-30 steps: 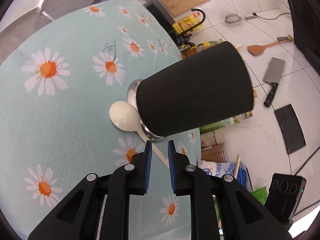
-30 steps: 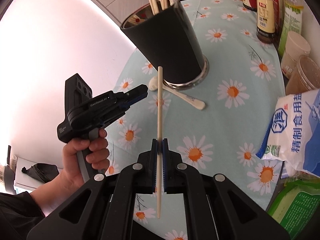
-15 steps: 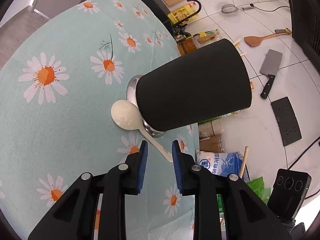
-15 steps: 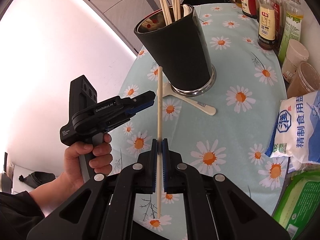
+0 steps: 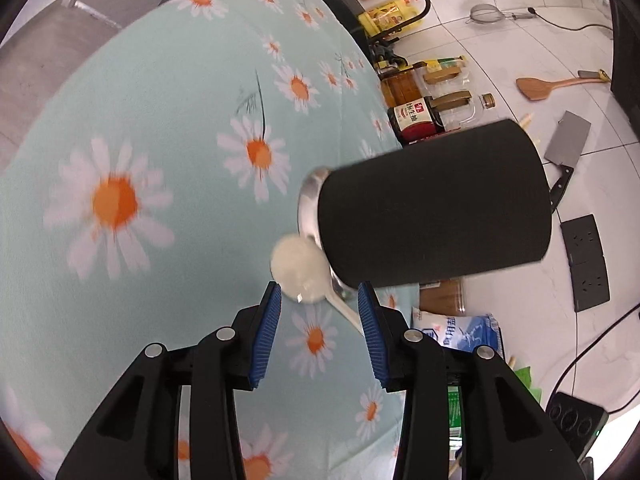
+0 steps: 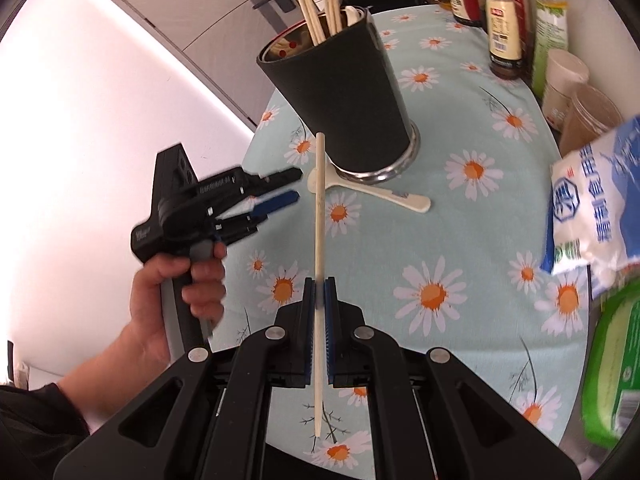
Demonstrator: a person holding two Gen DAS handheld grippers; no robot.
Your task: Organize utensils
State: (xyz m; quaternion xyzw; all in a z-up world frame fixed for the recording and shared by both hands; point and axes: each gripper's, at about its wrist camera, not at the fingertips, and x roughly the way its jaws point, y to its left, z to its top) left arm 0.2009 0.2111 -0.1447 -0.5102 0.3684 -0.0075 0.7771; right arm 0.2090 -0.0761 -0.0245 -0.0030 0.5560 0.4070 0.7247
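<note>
A black utensil cup (image 6: 340,100) with several chopsticks (image 6: 316,8) in it stands on the daisy tablecloth (image 6: 460,240). A white ceramic spoon (image 6: 376,194) lies at its base, its bowl (image 5: 296,272) just ahead of my left gripper (image 5: 318,300). The left jaws are opening, and nothing is between them. My right gripper (image 6: 319,292) is shut on a single wooden chopstick (image 6: 319,216), held upright above the cloth in front of the cup (image 5: 432,208). In the right wrist view the left gripper (image 6: 292,186) hovers left of the spoon, held by a hand (image 6: 176,292).
Sauce bottles (image 6: 504,12) and paper cups (image 6: 568,80) line the table's far right edge. A salt bag (image 6: 592,200) and a green packet (image 6: 612,368) sit at the right. On the floor beyond the table lie a cleaver (image 5: 566,148), a wooden spatula (image 5: 536,88) and oil bottles (image 5: 424,116).
The left jaws have spread apart and that gripper has moved closer to the spoon. The right gripper has drawn back a little with the chopstick, so more of the cup and bottles shows.
</note>
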